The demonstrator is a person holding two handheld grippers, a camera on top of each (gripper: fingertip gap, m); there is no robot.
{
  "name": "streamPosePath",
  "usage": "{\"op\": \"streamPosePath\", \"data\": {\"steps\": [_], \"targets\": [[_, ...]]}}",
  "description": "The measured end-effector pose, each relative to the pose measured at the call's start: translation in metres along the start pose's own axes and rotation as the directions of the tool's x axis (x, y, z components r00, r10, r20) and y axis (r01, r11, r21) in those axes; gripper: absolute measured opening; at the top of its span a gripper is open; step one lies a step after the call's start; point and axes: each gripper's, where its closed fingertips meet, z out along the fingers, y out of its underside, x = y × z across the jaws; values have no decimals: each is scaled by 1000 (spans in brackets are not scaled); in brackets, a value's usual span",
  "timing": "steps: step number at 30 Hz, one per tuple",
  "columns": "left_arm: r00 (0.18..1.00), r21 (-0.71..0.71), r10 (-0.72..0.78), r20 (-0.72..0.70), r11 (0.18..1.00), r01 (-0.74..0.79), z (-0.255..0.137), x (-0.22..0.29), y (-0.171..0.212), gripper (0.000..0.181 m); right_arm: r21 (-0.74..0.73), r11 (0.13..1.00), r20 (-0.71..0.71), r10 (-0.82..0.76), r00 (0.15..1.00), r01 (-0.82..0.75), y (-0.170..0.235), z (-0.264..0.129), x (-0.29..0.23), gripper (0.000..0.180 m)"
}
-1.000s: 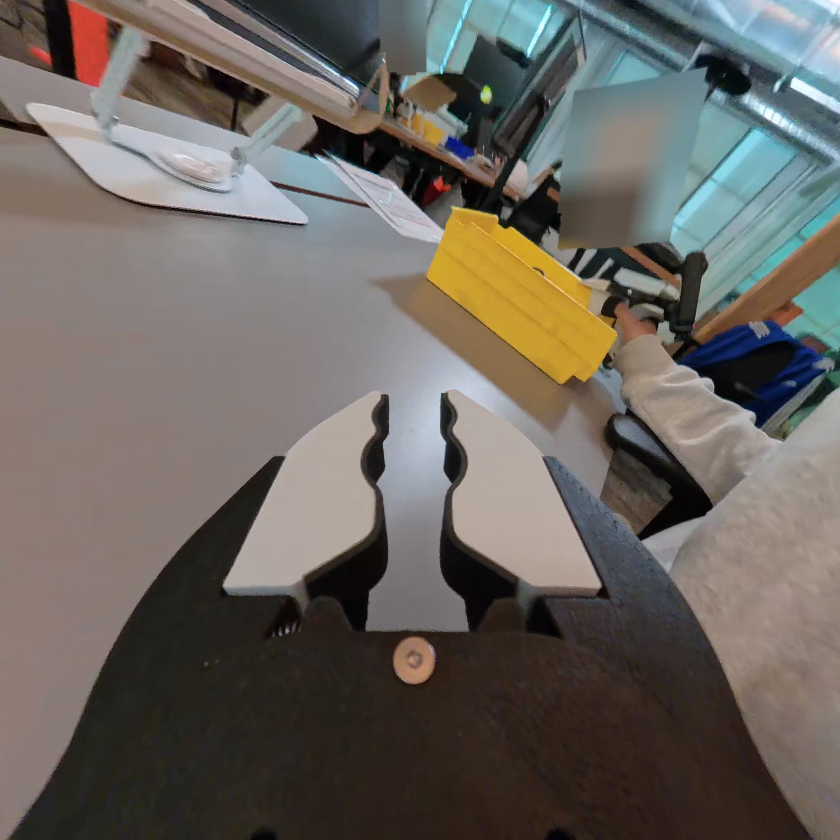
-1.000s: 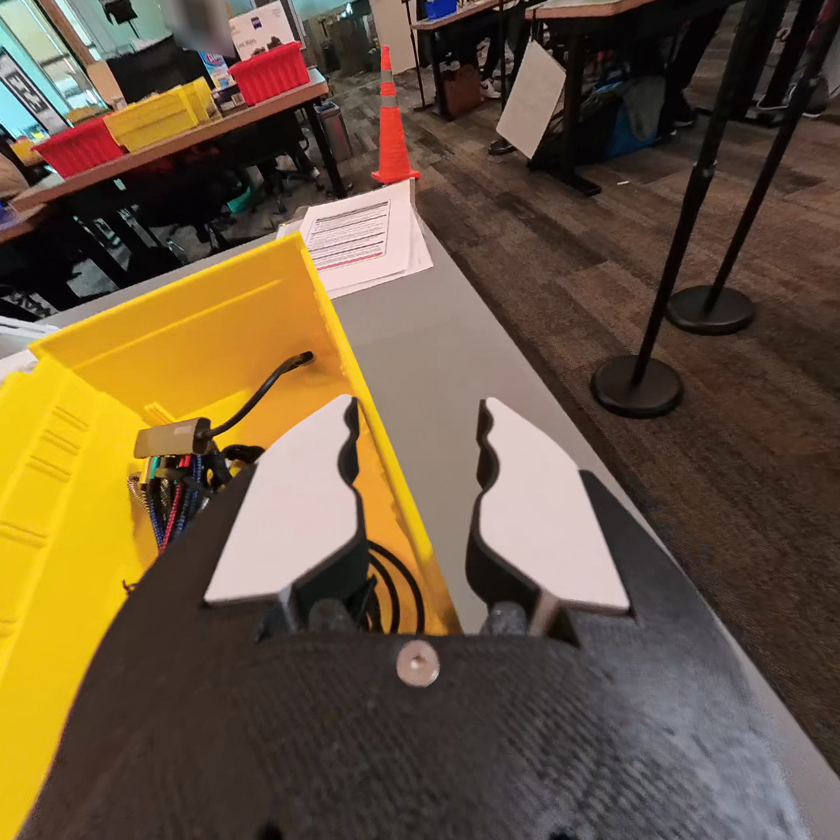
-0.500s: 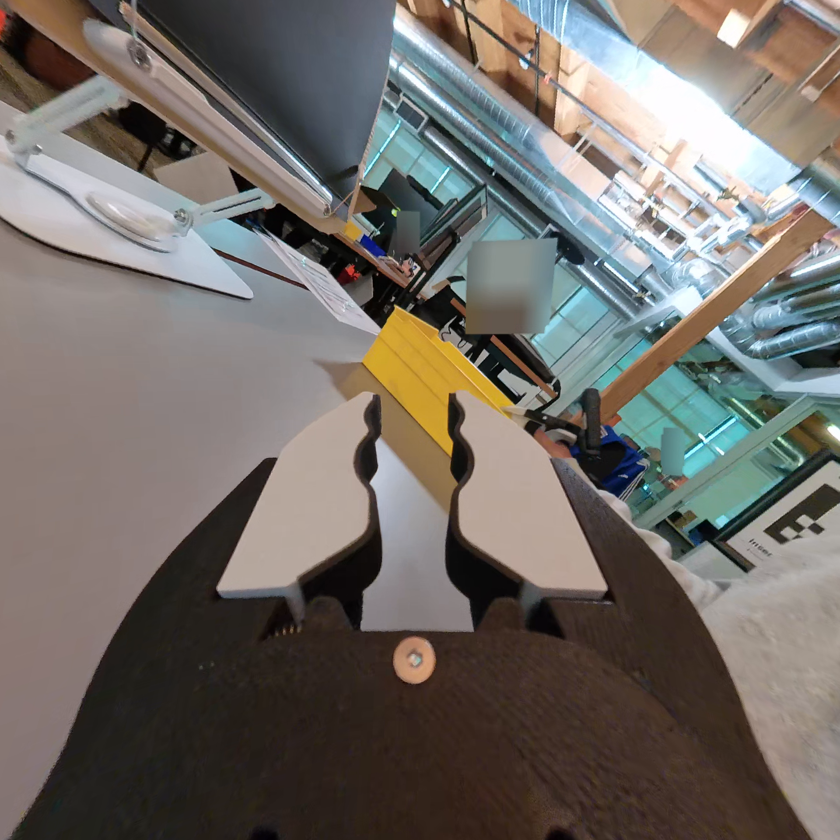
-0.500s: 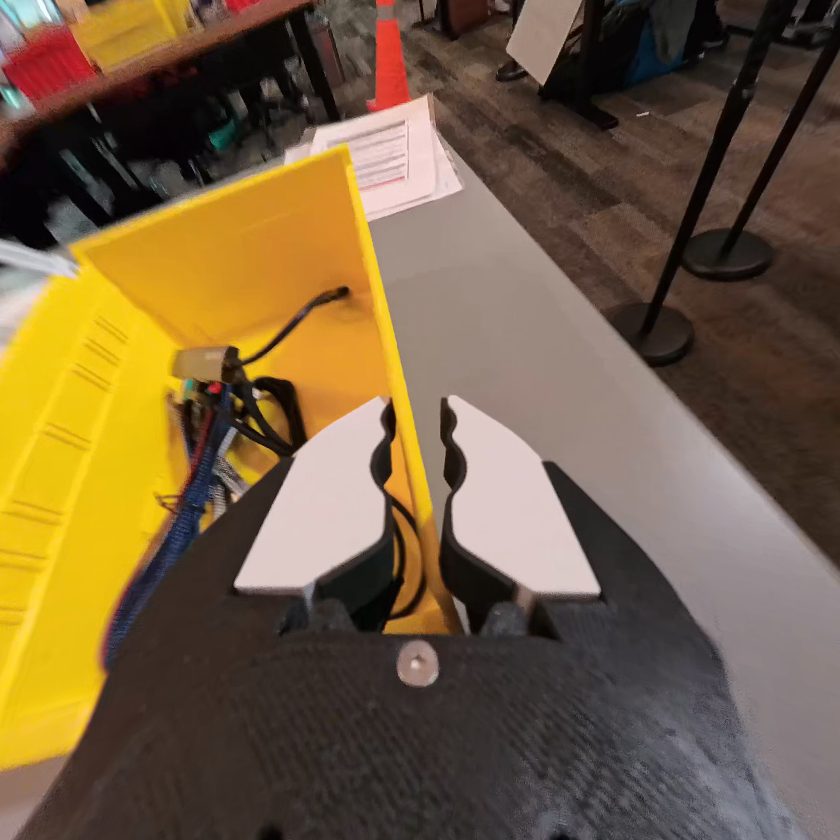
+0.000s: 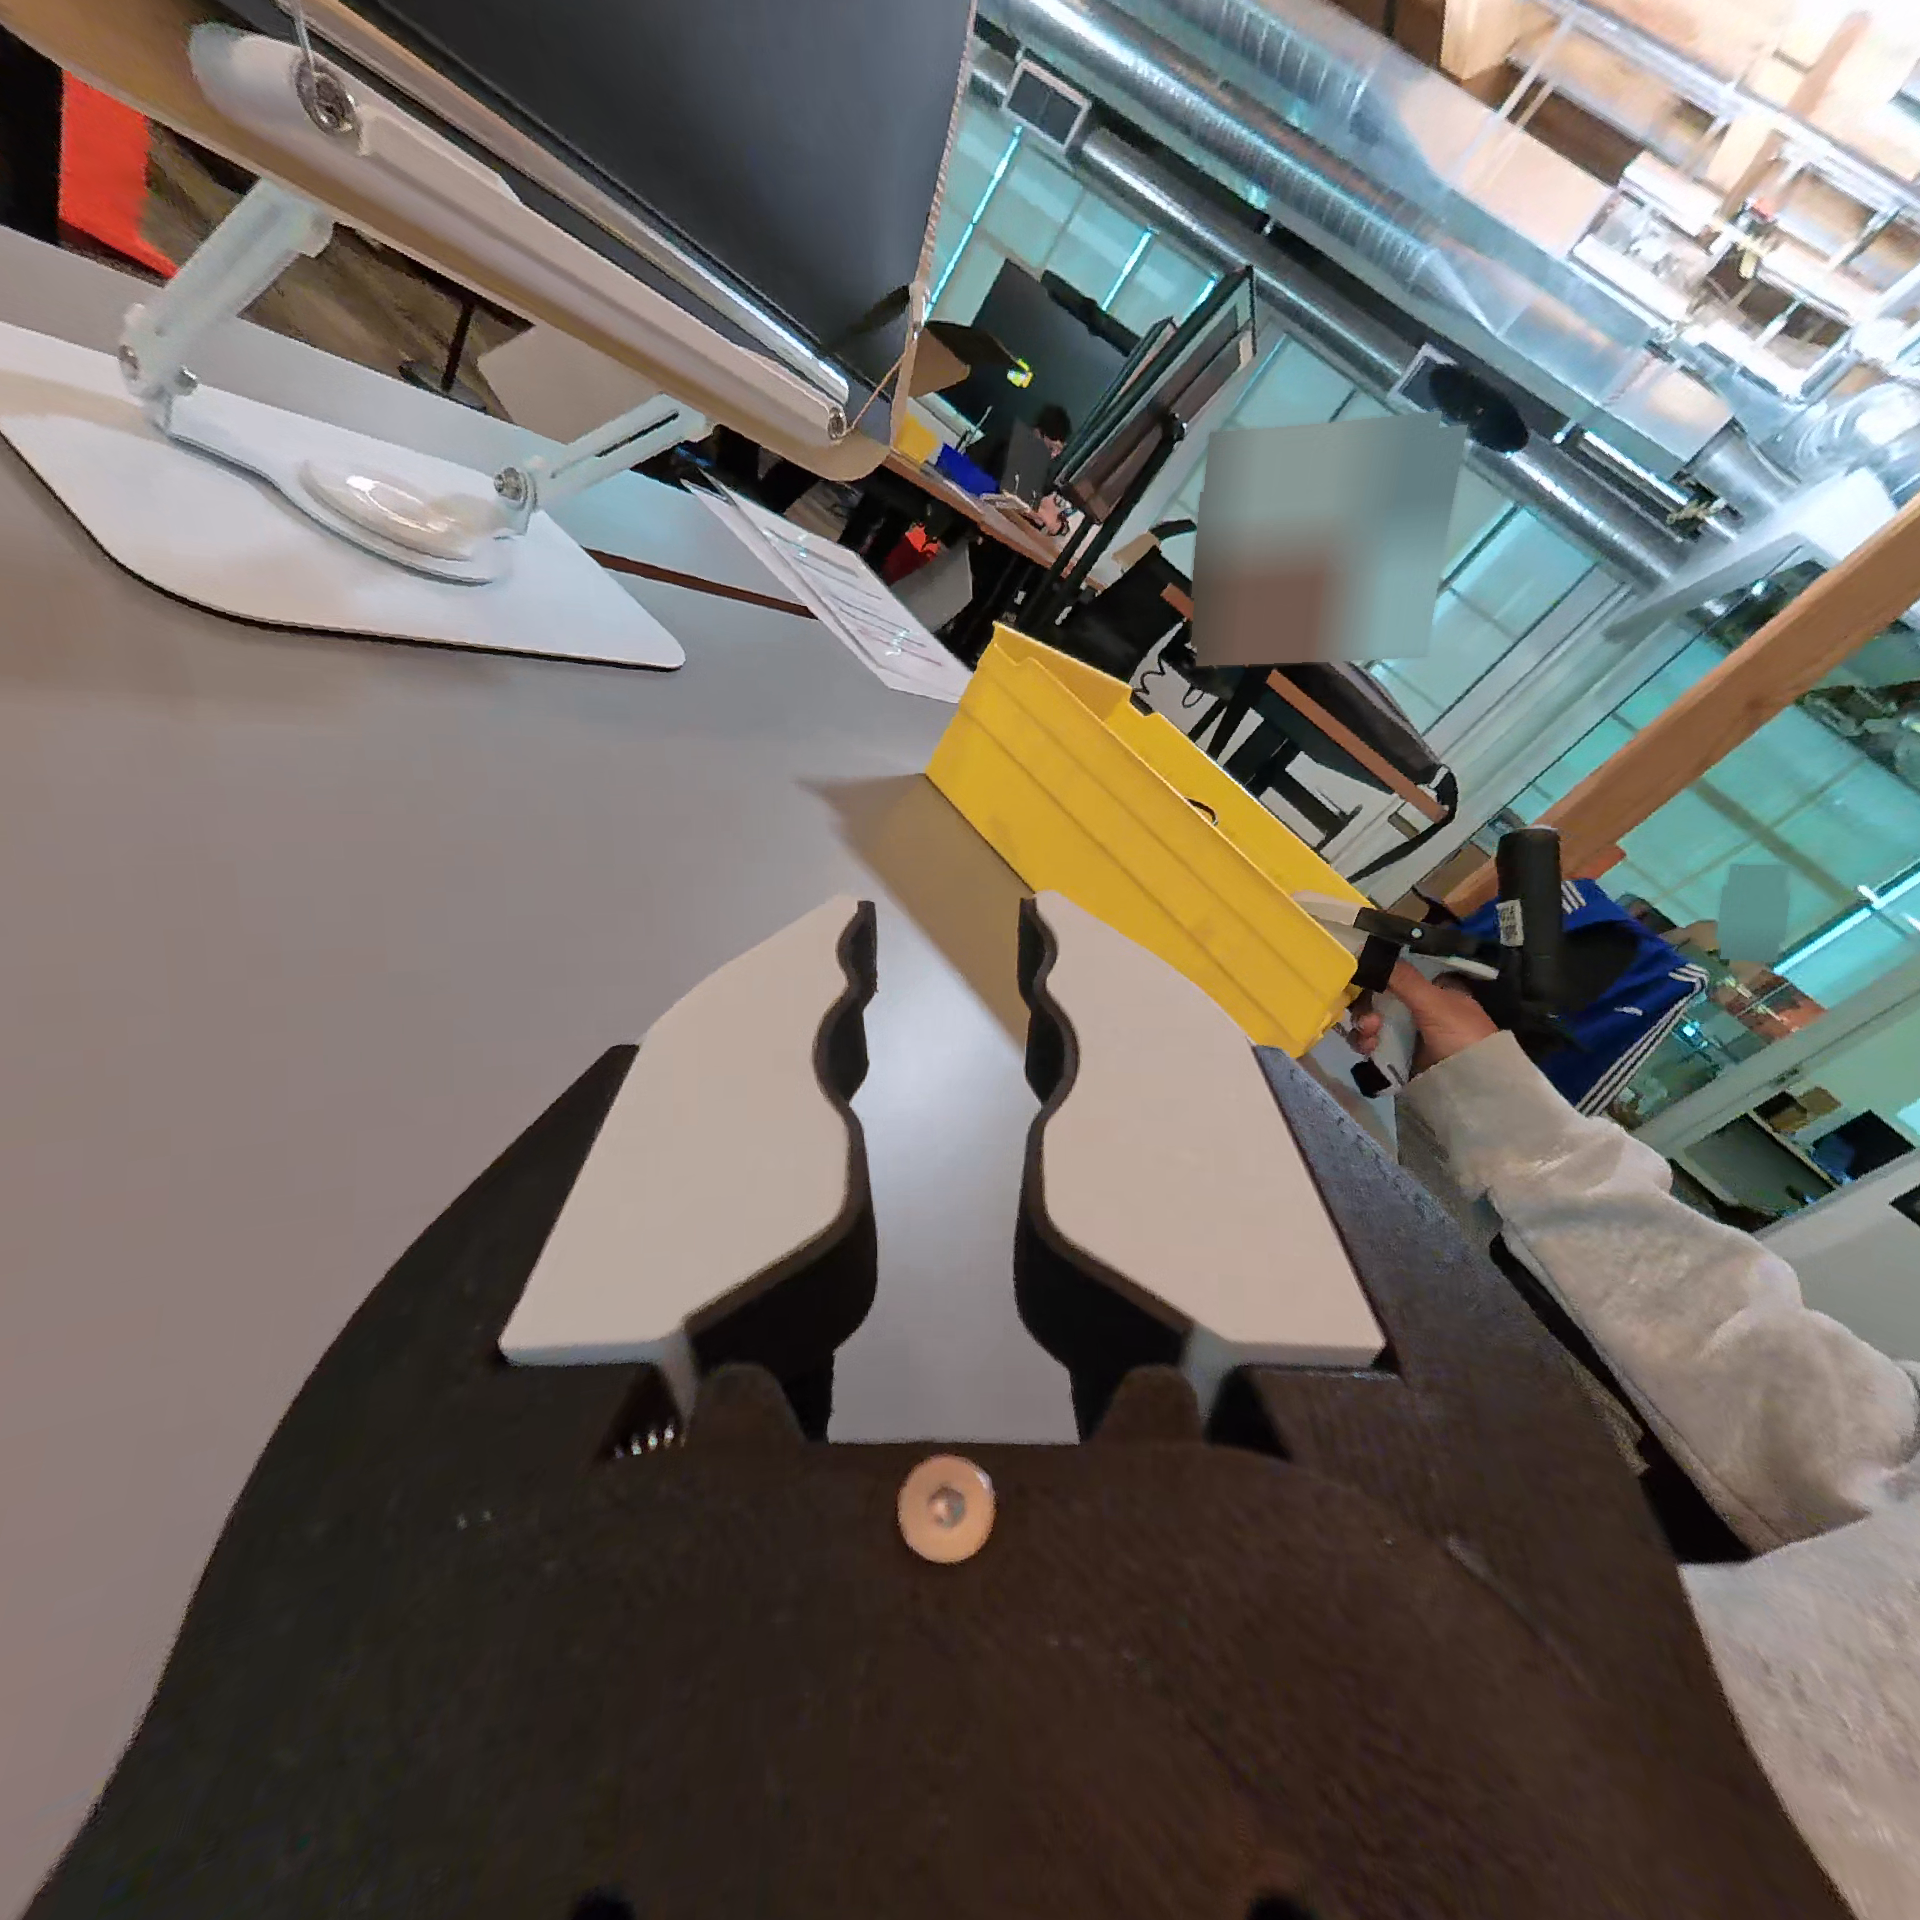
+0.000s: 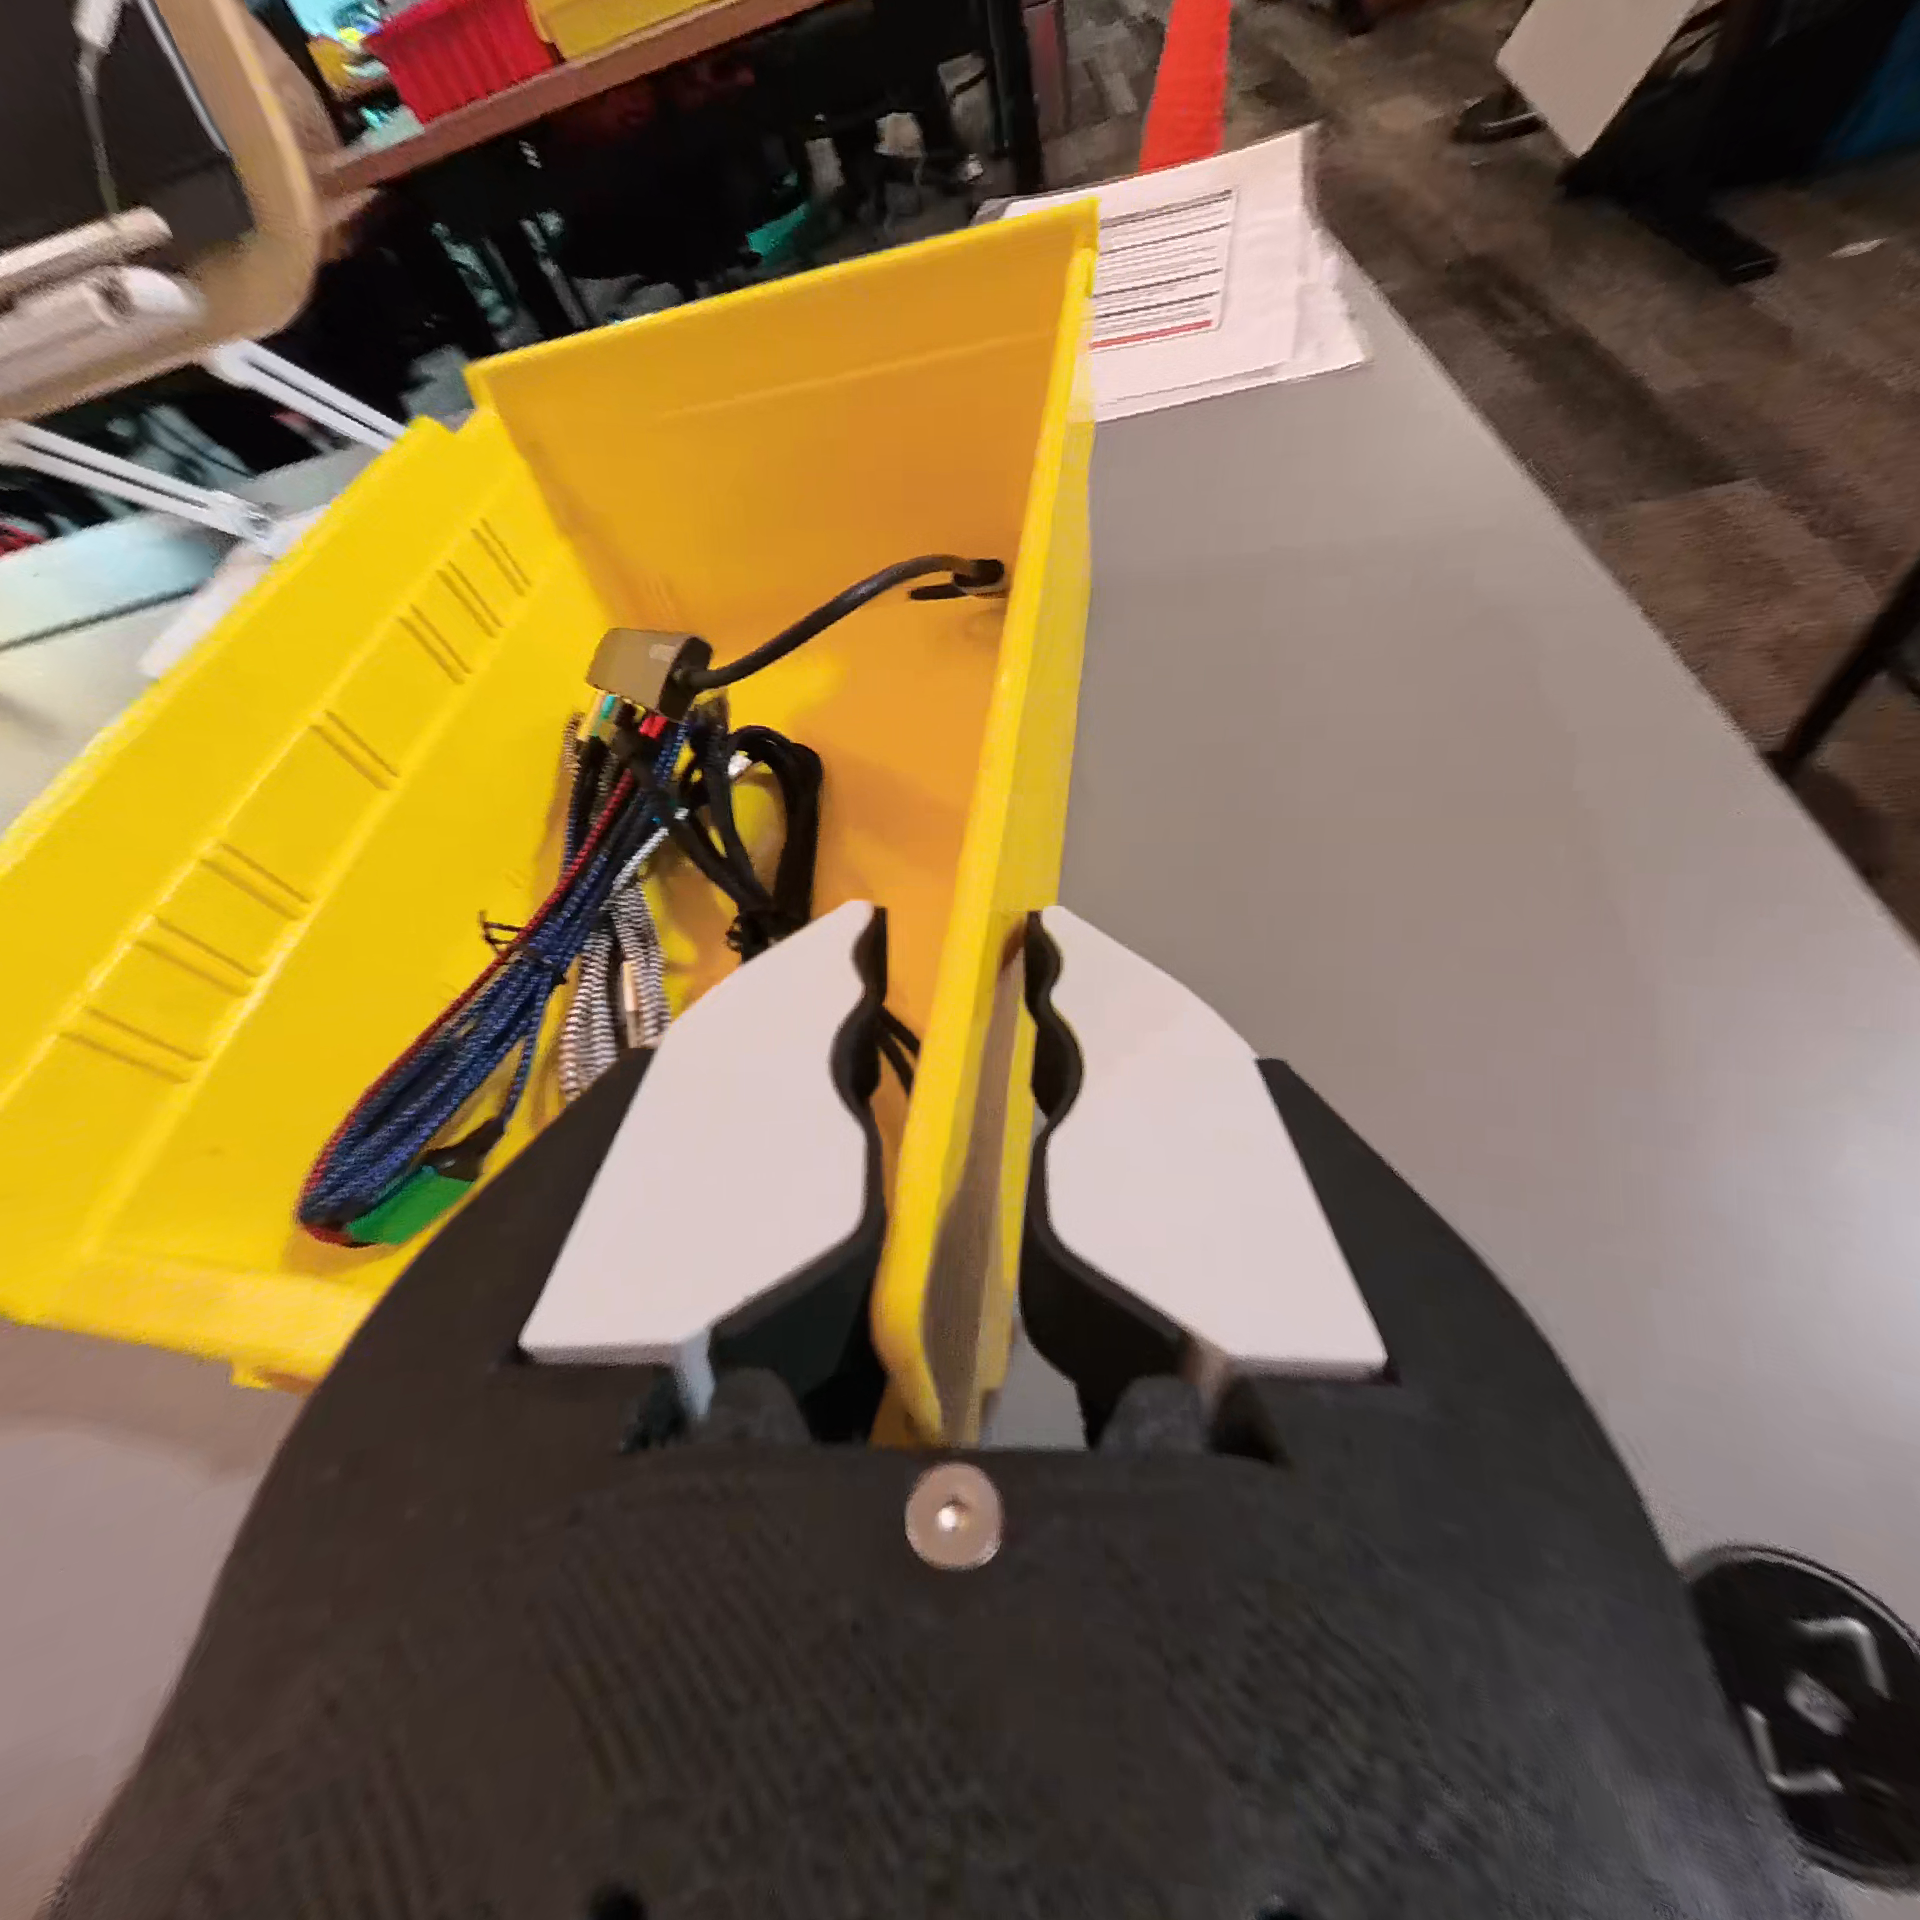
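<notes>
Room: open workshop with exposed ducts, glass partitions and other benches behind; you're working at a grey table (image 5: 312,883).
Left hand-held gripper (image 5: 943,925): low over bare table, fingers slightly apart, nothing between them; well apart from everything else.
Right hand-held gripper (image 6: 951,925): astride the right side wall of the yellow bin (image 6: 779,436), one finger inside and one outside, looks clamped on that wall.
Bin location: on the table near its right edge, just short of a printed sheet (image 6: 1195,281).
Bin contents: bundle of braided cables (image 6: 623,831) and a small grey adapter (image 6: 644,660), loose on the floor of the bin.
Grip advice: seat the wall deep between your fingers; a one-sided pinch will probably let the bin twist, so stay level and go slow. Watch that the inside finger doesn't trap the cables.
Other items: white monitor stand base (image 5: 312,551) far left, orange cone (image 6: 1184,83) on the floor beyond.
Writing: sheet carries printed lines and a red bar, too blurred to matter; no brand visible on bin or grippers.
</notes>
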Motion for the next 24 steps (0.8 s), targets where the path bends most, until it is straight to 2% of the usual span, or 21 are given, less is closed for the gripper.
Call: {"op": "streamPosePath", "data": {"steps": [1, 8, 11, 15, 18, 24], "targets": [[1000, 3, -4, 7, 1000, 4, -2, 0, 1, 28, -6, 999, 29, 35, 999, -35, 0, 2, -1, 29], [994, -78, -112, -19, 991, 110, -9, 8, 29, 29, -49, 982, 81, 185, 979, -182, 6, 14, -7, 40], [991, -54, -130, -28, 990, 128, -18, 12, 29, 29, -46, 983, 74, 178, 981, -175, 6, 14, -8, 43], [996, -23, -87, 31, 996, 88, -33, 3, 22, 29, -56, 982, 56, 185, 981, -182, 6, 22, -4, 42], [994, -2, -94, 56, 996, 94, -41, -9, 17, 30, -112, 972, 35, 211, 977, -206, 12, 34, 0, 48], [989, 100, -140, 45, 986, 135, -51, -14, 1, 32, -127, 976, -3, 180, 984, -179, 12, 38, 8, 30]]}}
